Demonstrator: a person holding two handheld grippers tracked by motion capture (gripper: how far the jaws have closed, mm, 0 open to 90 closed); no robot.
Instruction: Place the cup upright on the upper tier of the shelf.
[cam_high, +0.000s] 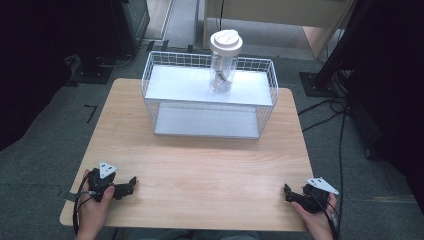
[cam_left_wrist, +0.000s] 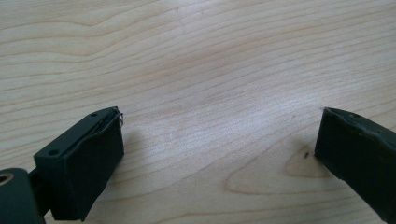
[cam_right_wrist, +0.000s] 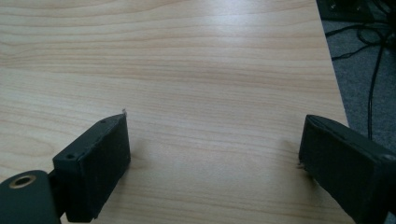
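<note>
High view has both grippers low at the near table (cam_high: 200, 165) edge: left gripper (cam_high: 131, 183) at the left corner, right gripper (cam_high: 287, 192) at the right. It also shows the lidded clear jar (cam_high: 224, 60) upright on the top shelf of the white wire rack (cam_high: 210, 95), well ahead of both jaw pairs. Left gripper view: jaws spread wide, bare wood between. Right gripper view: jaws parted, nothing gripped, cables on the floor off the right jaw.
</note>
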